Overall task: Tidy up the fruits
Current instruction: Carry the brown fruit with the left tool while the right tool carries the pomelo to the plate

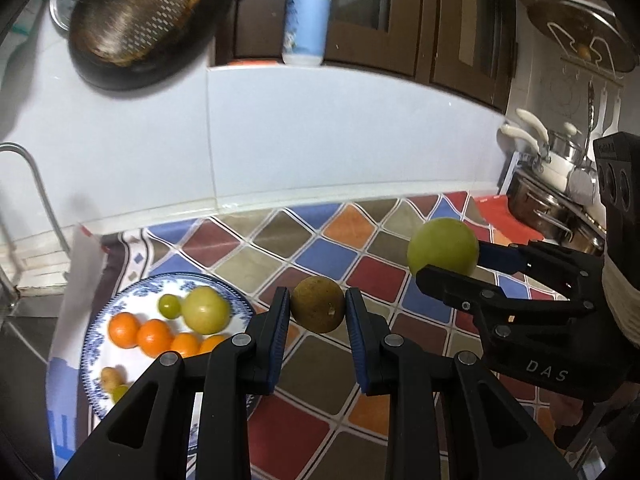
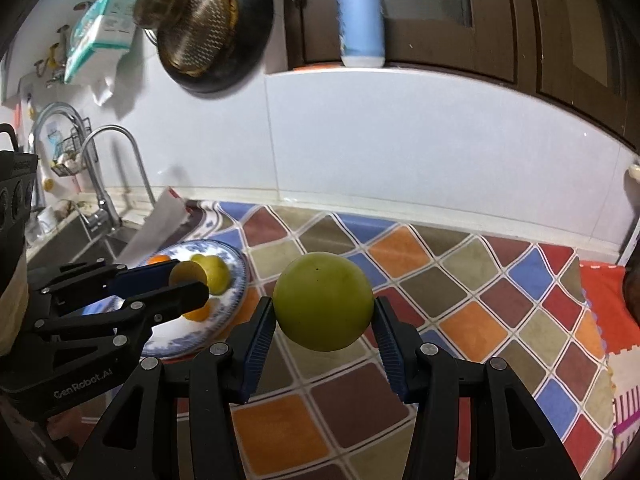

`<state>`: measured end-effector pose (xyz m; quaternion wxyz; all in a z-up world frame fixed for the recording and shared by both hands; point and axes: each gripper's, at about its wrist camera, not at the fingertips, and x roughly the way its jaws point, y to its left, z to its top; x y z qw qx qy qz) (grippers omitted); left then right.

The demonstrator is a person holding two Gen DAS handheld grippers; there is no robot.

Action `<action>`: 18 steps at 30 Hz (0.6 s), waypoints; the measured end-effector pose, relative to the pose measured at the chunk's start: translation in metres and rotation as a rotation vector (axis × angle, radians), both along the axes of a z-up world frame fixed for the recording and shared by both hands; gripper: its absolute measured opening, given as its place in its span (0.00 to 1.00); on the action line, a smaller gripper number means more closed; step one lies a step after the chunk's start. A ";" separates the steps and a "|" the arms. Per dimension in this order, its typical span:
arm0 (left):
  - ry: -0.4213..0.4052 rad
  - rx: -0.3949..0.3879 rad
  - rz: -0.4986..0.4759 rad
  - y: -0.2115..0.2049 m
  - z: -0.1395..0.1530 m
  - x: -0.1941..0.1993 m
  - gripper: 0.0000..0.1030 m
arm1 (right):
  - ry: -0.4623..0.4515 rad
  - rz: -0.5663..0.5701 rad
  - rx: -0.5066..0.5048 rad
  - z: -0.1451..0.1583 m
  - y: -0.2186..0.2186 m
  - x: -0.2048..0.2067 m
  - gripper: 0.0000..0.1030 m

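Far left on my worktop (image 1: 320, 248) sits the blue-patterned plate (image 1: 92, 344), holding oranges (image 1: 154, 338), a pale green fruit (image 1: 206, 309) and a few smaller ones. Just right of it, my left tongs (image 1: 318, 312) are clamped on a brownish round fruit (image 1: 317, 305), held above the patterned mat. Further right, my right tongs (image 2: 324, 312) are gripping a large green fruit (image 2: 324, 301), also clear of the worktop.

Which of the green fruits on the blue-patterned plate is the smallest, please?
The small round green fruit near the plate's far rim: it sits just left of the much bigger yellow-green fruit, behind the oranges.
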<state>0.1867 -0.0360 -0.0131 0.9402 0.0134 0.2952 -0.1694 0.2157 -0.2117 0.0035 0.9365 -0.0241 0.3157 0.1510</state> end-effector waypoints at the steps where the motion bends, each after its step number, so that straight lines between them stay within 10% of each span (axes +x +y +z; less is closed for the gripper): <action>1: -0.004 0.000 0.006 0.003 0.002 -0.003 0.28 | -0.006 0.005 -0.001 0.003 0.003 -0.004 0.49; 18: -0.045 0.023 0.150 0.073 0.010 -0.041 0.28 | -0.025 0.156 0.027 0.014 0.074 -0.032 0.49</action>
